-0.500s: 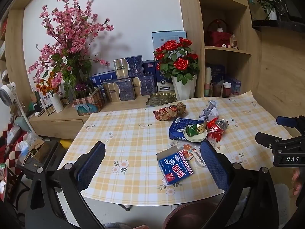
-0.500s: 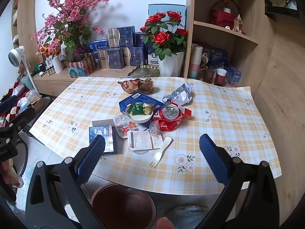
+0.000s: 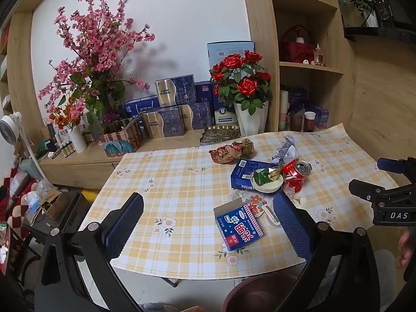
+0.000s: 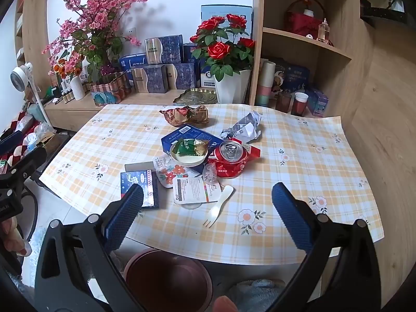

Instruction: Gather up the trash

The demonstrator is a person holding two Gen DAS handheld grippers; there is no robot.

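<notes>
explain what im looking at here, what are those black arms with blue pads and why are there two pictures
Those are two hand-held grippers, one in each of a person's hands; there is no robot. Each carries a wide-angle camera looking forward along its two fingers, so there is one picture per gripper. The left gripper gives one view, the right gripper the other. The blue pads are the fingertips. Both are open and hold nothing.

On the checked table lies trash: a crushed red can, a blue box, a white fork, crumpled paper, a small bowl with a green wrapper. Below the table's near edge stands a brown bin, probably where the trash goes.
</notes>
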